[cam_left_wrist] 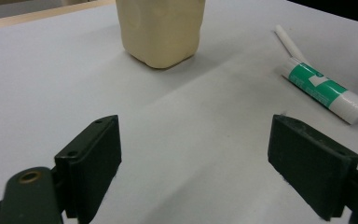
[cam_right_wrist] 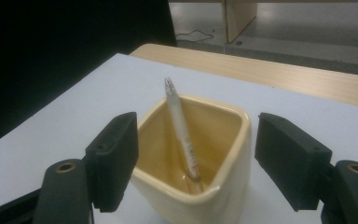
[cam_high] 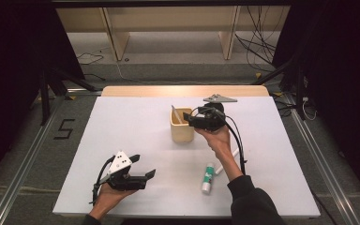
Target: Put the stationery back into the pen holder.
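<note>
A cream square cup [cam_high: 182, 130] stands mid-table with a white pen [cam_high: 176, 114] leaning inside it. My right gripper [cam_high: 191, 120] hovers at the cup's right rim, open, with nothing between its jaws. In the right gripper view the cup [cam_right_wrist: 223, 196] sits just below the open right gripper [cam_right_wrist: 196, 163], and the pen [cam_right_wrist: 182, 126] leans against the cup's inner wall. My left gripper [cam_high: 143, 166] rests open near the front left of the table and holds nothing. In the left gripper view, the left gripper [cam_left_wrist: 198, 168] faces the cup [cam_left_wrist: 161, 30].
A green-and-white glue stick [cam_high: 208, 178] lies front right of centre, with a white pen-like stick [cam_high: 228, 161] beside it, partly under my right forearm. Both appear at the right of the left gripper view, glue stick [cam_left_wrist: 324, 86] and stick [cam_left_wrist: 289, 42]. The white table [cam_high: 122, 122] ends at a wooden strip [cam_high: 183, 90].
</note>
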Motion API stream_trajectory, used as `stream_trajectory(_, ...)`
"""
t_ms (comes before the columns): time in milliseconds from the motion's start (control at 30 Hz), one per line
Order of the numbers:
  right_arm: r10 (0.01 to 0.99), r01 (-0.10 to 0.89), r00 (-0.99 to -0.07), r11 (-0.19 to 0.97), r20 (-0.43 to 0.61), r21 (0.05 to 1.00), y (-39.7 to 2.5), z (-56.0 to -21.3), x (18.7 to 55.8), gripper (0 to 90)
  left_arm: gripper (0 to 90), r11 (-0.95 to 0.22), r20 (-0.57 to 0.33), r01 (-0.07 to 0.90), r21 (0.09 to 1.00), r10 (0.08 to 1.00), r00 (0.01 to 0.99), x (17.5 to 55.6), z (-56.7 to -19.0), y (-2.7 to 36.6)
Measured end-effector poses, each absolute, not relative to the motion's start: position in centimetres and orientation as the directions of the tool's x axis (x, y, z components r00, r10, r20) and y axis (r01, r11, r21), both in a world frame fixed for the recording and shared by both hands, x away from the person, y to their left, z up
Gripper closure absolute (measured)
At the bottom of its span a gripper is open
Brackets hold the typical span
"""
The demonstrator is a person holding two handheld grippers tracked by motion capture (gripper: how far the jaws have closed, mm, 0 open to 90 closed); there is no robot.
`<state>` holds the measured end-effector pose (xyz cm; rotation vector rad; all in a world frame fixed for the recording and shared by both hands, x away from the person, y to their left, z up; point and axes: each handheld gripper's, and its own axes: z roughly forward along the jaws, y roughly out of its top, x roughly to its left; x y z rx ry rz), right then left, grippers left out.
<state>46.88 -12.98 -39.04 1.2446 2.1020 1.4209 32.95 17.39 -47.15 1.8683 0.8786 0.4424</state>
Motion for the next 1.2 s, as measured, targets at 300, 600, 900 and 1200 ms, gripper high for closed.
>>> stream_trajectory(300, 0.802, 0.470, -0.571, 0.143, 0.177, 0.871, -16.0, -39.2, 44.5, 29.9, 16.9, -0.253, -0.082, 0.394, 0.883, 0.745, 0.662, 33.0, -47.1, 17.3)
stream_trajectory(600, 0.816, 0.454, -0.561, 0.162, 0.140, 0.876, -18.5, -39.5, 41.9, 29.8, 16.9, -0.266, -0.082, 0.411, 0.872, 0.748, 0.659, 32.9, -47.0, 16.8)
stream_trajectory(900, 0.830, 0.435, -0.549, 0.185, 0.096, 0.881, -20.1, -40.4, 39.9, 29.6, 16.7, -0.260, -0.104, 0.445, 0.857, 0.759, 0.643, 33.0, -47.1, 16.4)
stream_trajectory(1200, 0.834, 0.438, -0.541, 0.165, 0.112, 0.884, -21.5, -41.6, 38.3, 29.5, 16.6, -0.277, -0.096, 0.467, 0.840, 0.771, 0.629, 32.9, -47.2, 15.7)
